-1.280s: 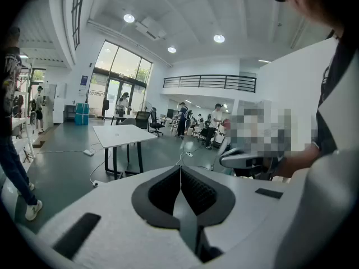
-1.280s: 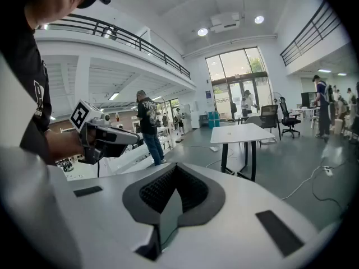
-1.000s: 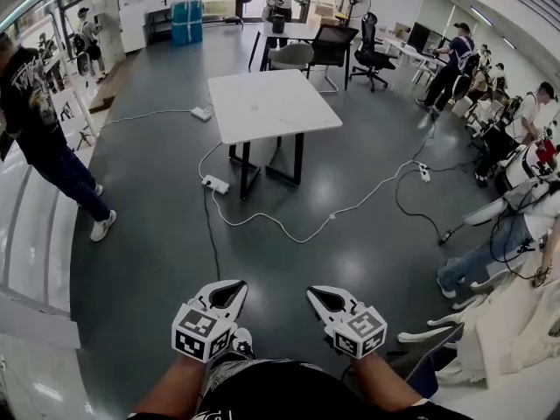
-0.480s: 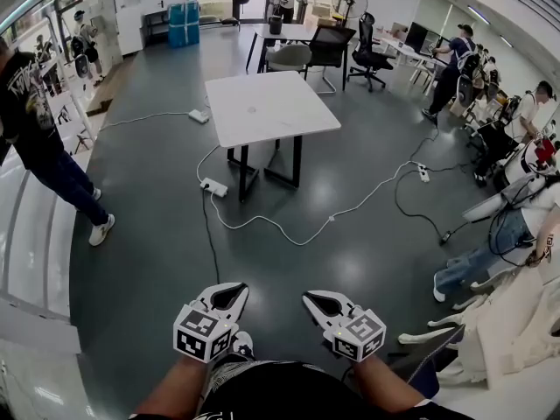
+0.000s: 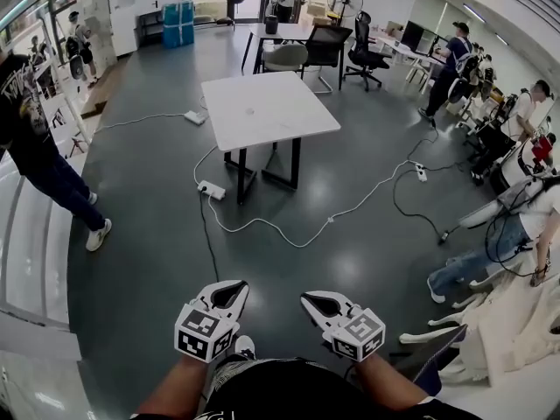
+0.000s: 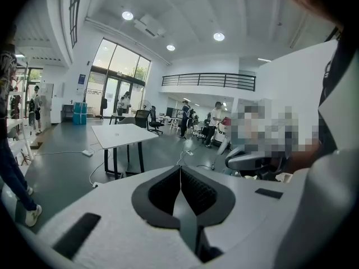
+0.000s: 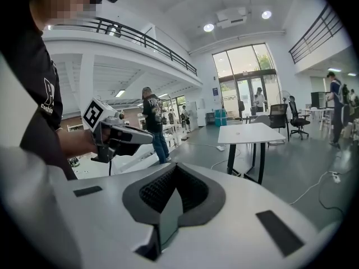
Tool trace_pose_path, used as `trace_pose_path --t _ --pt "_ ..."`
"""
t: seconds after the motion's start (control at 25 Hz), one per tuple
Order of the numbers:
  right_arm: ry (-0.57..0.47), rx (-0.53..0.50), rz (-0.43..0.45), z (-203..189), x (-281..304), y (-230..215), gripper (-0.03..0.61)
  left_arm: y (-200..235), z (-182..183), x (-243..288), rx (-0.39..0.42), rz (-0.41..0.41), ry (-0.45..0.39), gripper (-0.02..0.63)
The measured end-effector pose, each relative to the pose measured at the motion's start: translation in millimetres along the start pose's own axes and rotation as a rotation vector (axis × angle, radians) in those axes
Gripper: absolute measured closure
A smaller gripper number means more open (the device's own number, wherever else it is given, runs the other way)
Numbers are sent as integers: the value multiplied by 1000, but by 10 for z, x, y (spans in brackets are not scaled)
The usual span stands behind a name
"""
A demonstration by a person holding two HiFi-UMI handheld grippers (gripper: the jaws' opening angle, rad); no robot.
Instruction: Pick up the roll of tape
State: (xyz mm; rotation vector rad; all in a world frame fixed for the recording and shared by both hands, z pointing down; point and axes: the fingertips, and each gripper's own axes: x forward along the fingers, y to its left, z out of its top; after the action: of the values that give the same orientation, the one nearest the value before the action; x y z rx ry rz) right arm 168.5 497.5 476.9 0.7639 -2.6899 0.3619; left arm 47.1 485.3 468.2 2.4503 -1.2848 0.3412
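Dark grey floor is spreading across a large open hall, and well ahead of the person a white table [image 5: 282,116] is standing on black legs. One small pale speck [image 5: 254,109] is lying near the middle of its top. It is too small to say whether it is the roll of tape.

Just beside the table legs a power strip [image 5: 211,189] is lying on the floor, and a white cable [image 5: 289,234] is snaking away from it toward the right. Beyond the table, office chairs [image 5: 366,55] are standing by a dark desk, with blue bins [image 5: 178,23] farther back. A person in a dark shirt [image 5: 31,138] is standing at the left edge, and other people [image 5: 490,252] are sitting along the right.

Low in the head view, well apart from the table, the person is holding both tools side by side and pointing them forward. The left tool [image 5: 232,289] is pressed together with nothing between its pads. The right tool [image 5: 315,302] is pressed together as well — it too is gripping nothing.
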Motion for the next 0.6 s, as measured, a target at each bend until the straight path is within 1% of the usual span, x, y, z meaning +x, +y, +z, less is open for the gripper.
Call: trace_pose_path --t 0.24,0.6 --pt "-10 -42 9 118 258 39 574 264 4 9 -8 -9 2 594" --pt "-20 -16 -17 215 607 28 574 615 50 -15 8 -28 12 594"
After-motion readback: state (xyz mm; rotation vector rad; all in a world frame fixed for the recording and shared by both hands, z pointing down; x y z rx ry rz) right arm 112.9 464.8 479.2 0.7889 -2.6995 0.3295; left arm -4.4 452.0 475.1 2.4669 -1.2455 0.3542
